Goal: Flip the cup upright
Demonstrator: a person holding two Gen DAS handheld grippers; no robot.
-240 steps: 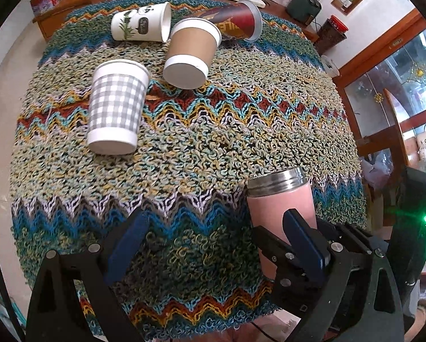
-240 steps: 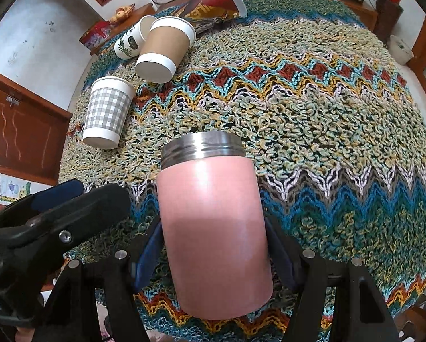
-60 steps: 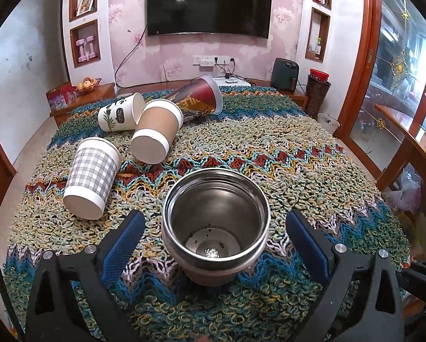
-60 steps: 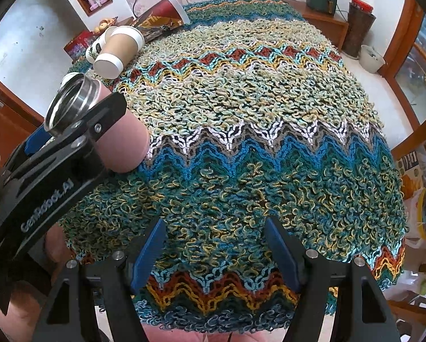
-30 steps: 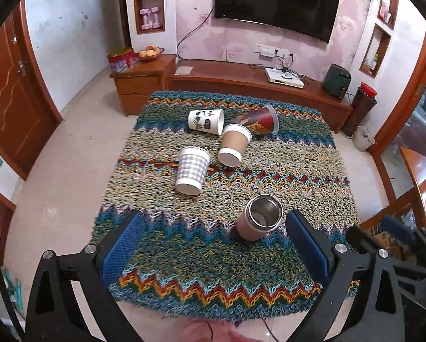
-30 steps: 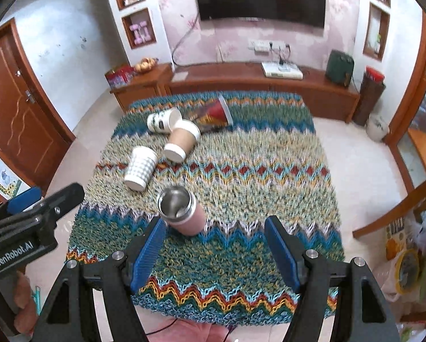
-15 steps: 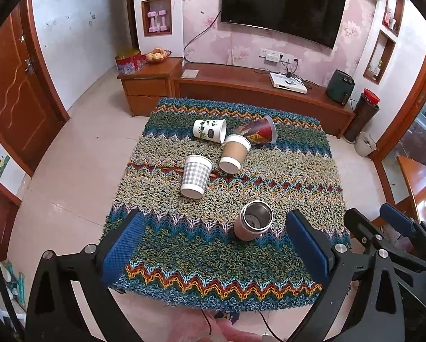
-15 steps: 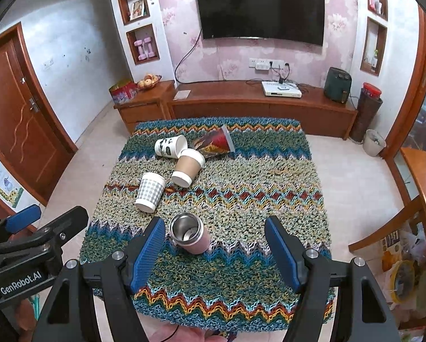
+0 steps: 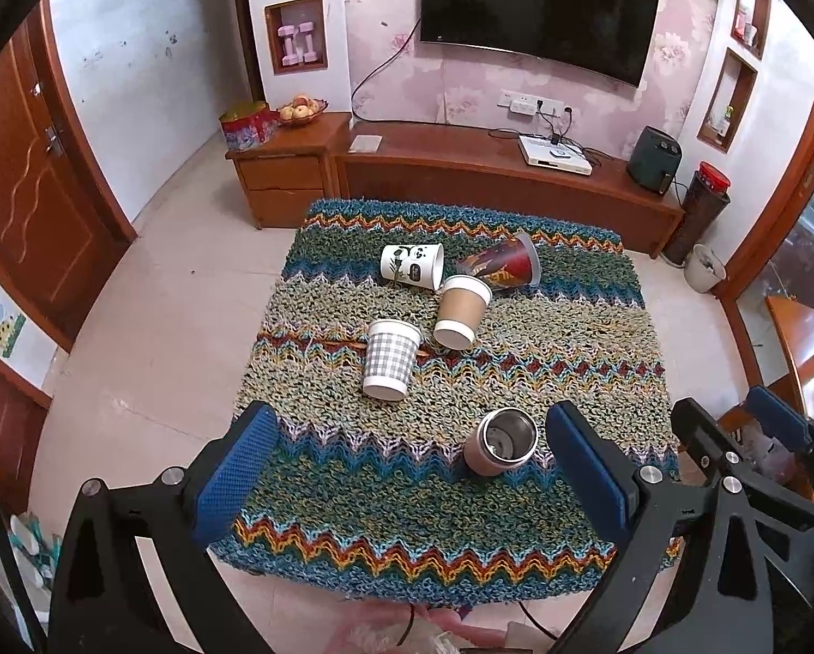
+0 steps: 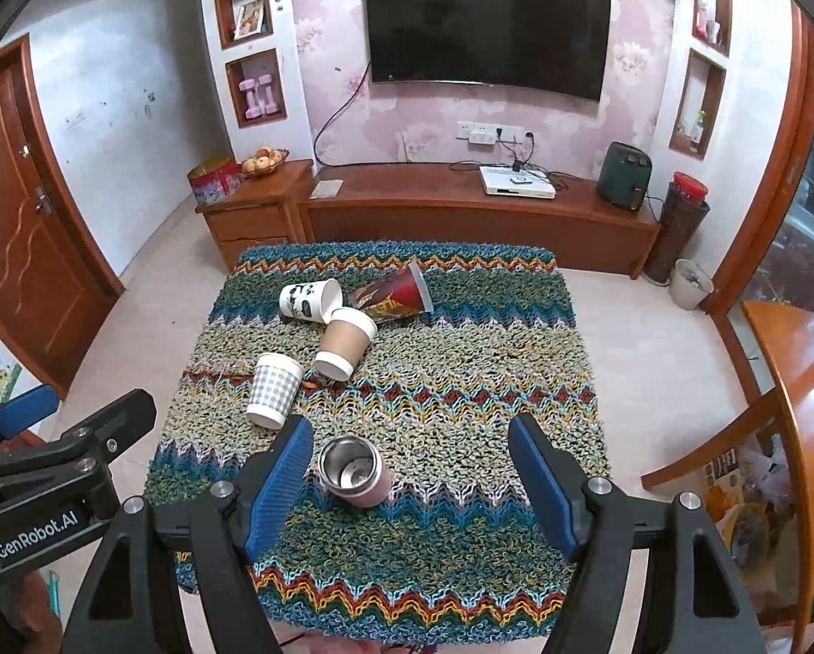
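A pink steel cup (image 9: 500, 441) stands upright, mouth up, near the front of the zigzag-knit table cover (image 9: 385, 501); it also shows in the right wrist view (image 10: 355, 470). My left gripper (image 9: 412, 468) is open and empty, held high above and in front of the table. My right gripper (image 10: 412, 485) is also open and empty, equally far back. A checked cup (image 9: 389, 359), a brown cup (image 9: 460, 312), a panda cup (image 9: 413, 266) and a red cup (image 9: 502, 271) lie on their sides further back.
The table (image 10: 516, 294) stands on a tiled floor. A wooden TV bench (image 10: 461, 218) runs along the far wall. A wooden chair and table (image 10: 777, 392) are at the right. A bin (image 10: 690, 283) sits by the right wall.
Both grippers have pulled further up and back from the table, so the cups look smaller. The pink cup stays upright where it was set down.
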